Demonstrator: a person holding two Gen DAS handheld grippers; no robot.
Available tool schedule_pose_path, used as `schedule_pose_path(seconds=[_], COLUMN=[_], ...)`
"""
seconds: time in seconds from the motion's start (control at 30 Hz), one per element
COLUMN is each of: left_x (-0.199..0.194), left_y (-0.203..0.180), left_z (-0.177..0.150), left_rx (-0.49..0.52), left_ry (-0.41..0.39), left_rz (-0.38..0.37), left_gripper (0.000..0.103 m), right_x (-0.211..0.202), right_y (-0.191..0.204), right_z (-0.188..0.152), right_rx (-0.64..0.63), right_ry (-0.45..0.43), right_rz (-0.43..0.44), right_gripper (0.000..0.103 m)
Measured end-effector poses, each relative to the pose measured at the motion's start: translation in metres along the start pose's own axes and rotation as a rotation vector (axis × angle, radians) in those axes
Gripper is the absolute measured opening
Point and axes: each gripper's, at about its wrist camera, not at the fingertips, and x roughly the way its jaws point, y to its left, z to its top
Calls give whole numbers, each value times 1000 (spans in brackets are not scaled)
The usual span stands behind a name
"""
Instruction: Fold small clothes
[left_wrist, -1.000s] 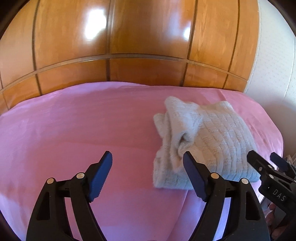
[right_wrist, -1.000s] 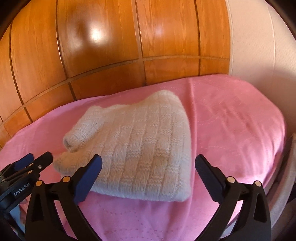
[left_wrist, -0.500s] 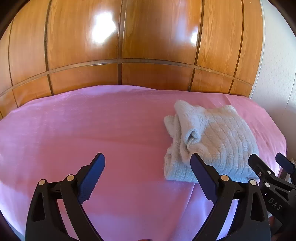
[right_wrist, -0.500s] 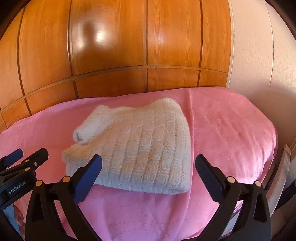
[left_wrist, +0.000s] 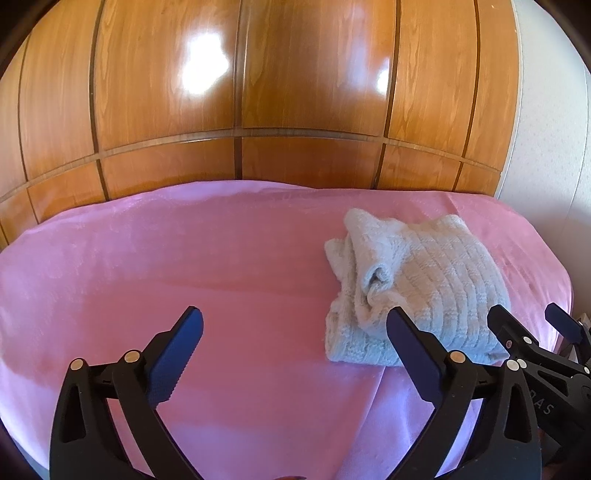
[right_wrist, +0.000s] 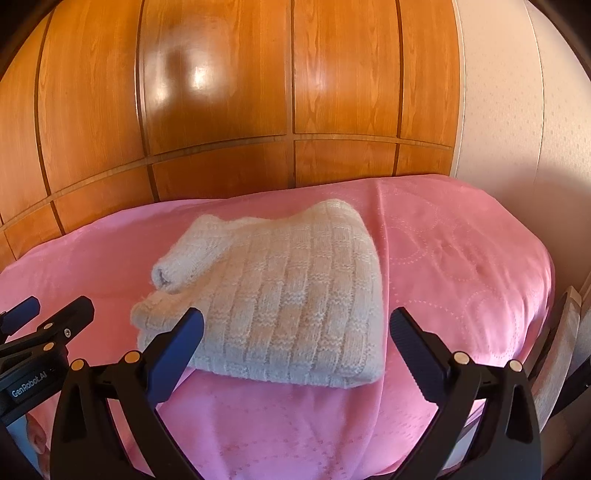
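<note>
Your left gripper (left_wrist: 295, 332) has just been spreading its jaws and now stands wide apart over bare pink bedspread (left_wrist: 184, 266) with nothing between the pads; your right gripper (right_wrist: 295, 332) is spread just as wide and also holds nothing, its near pads hanging in front of the sweater's near edge without pressing on it. The cream knitted sweater (right_wrist: 288, 295) lies folded into a compact block on the right half of the bed, near the pale wall (right_wrist: 517, 129) and in front of the wooden panelling (left_wrist: 295, 92). The fold looks all but finished to me, so treat this step as a check and tidy. One rolled sleeve or cuff sits loose on the left side of the block, and the layers there look bunched, not flat. If you want a neater result, bring your left gripper in low from the left, pinch only that loose roll, and tuck it flat onto the block while the right one steadies the near right corner. Keep the pinch shallow so you do not snag the bedspread and drag it up with the knit. As for writing, the side of the left gripper reads "GenRobot.AI" in the right camera's view, and the right gripper shows letters that look like "DAS" in the left camera's view, partly cut off.
</note>
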Motion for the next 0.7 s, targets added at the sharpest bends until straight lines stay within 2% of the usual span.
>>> schedule_pose_path(seconds=[0.7], left_x=[-7], left_y=[-8], left_z=[2], left_rx=[23], left_ry=[-50], left_rz=[17], left_gripper=[98], right_x=[8], right_y=[-2], right_z=[0], right_rx=[6], right_ry=[15], right_rz=[11], right_gripper=[101])
